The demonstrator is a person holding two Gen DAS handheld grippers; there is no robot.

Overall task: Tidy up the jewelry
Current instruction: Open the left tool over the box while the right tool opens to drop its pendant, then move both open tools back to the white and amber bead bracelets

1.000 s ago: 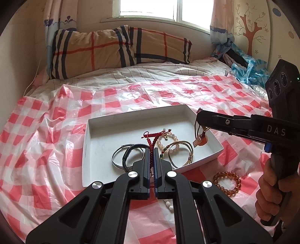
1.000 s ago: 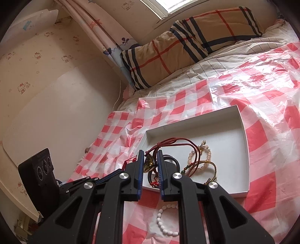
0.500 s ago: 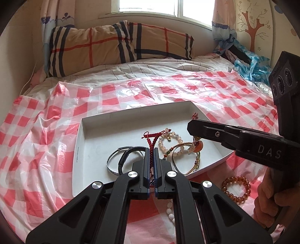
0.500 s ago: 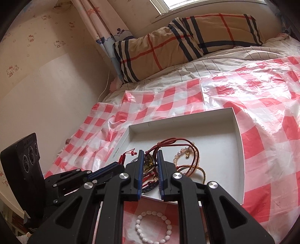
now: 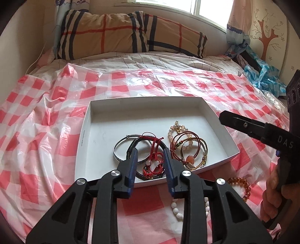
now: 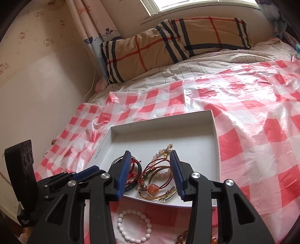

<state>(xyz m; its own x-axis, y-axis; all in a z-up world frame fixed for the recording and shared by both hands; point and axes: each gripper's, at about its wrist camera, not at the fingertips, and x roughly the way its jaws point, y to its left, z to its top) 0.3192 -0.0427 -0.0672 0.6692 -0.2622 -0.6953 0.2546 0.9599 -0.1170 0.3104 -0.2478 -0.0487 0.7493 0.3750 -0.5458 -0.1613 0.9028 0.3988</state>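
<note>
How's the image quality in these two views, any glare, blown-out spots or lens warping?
Left wrist view: the window is blown out white, glare streaks the checkered plastic sheet, and fisheye bends the bed edges, with dark corners. Right wrist view: the window is also overexposed, the sheet shines on the right, yet the white tray and jewelry stay sharp.

- Left wrist camera sits low and close, tilted down along its own fingers at the white tray (image 5: 85, 131), facing the pillow (image 5: 127, 35).
- Right wrist camera looks down from the tray's near right, angled towards the wall (image 6: 37, 84).
- Both views share the tray, the checked sheet (image 5: 46, 120) and the pillow.
</note>
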